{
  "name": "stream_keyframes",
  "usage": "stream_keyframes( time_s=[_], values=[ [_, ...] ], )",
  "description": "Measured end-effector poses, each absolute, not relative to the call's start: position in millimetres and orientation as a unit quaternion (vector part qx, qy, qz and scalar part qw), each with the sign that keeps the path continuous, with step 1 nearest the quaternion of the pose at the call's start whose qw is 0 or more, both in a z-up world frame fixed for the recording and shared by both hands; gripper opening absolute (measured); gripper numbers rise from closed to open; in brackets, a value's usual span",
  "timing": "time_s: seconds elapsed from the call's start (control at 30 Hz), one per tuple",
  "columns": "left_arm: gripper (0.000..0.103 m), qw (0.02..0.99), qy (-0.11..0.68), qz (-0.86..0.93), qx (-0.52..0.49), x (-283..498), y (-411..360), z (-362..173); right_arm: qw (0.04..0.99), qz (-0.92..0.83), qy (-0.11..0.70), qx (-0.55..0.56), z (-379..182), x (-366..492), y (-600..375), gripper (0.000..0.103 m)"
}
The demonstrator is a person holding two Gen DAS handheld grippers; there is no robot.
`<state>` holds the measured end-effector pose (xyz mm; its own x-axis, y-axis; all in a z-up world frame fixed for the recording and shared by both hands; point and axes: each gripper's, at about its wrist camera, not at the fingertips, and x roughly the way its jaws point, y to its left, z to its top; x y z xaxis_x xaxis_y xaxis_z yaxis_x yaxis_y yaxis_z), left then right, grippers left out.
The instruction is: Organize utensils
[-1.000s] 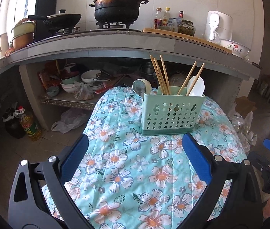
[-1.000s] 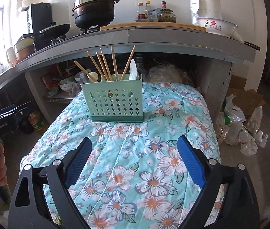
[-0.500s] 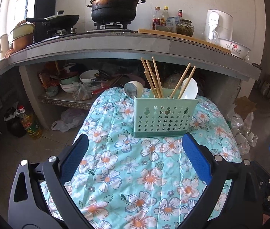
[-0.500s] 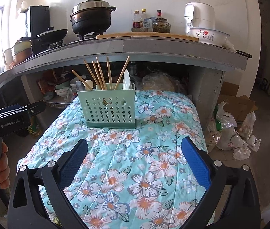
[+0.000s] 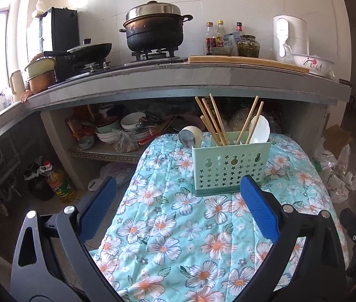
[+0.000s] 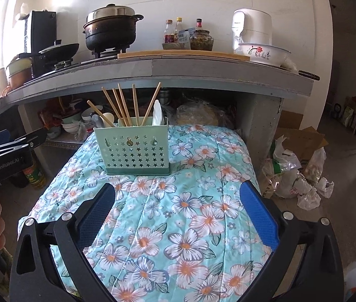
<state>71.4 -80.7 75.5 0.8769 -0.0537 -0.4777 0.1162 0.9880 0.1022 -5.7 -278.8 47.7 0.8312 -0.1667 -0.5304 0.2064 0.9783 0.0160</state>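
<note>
Ahead of both empty, wide-apart claws, left claw [image 5: 178, 196] and right claw [image 6: 178, 196], the holder [image 6: 135, 148] already carries chopsticks [image 6: 125, 107] and spoons; seemingly nothing remains.

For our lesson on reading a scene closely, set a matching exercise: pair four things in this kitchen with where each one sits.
Things:
1. chopsticks
2. black pot
3. oil bottle
4. flowered bowl

Places:
A. on the floor beside the counter
B. on the gas burner
C. upright in the green holder
D. at the counter's right end, by the white appliance

Pairs: 1-C, 2-B, 3-A, 4-D
</note>
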Motion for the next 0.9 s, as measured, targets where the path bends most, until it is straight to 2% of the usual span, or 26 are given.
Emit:
stream_keyframes(
  time_s=[0.27, 0.9],
  values=[
    [0.095, 0.974, 0.218, -0.052, 0.036, 64.0, -73.7, 82.3, 0.952, -0.115, 0.282, 0.04, 45.8, 1.1, -277.7, 0.097],
    [0.095, 0.969, 0.24, -0.044, 0.023, 72.4, -58.4, 69.4, 0.951, -0.119, 0.285, 0.026, 46.4, 5.1, -271.6, 0.097]
  ],
)
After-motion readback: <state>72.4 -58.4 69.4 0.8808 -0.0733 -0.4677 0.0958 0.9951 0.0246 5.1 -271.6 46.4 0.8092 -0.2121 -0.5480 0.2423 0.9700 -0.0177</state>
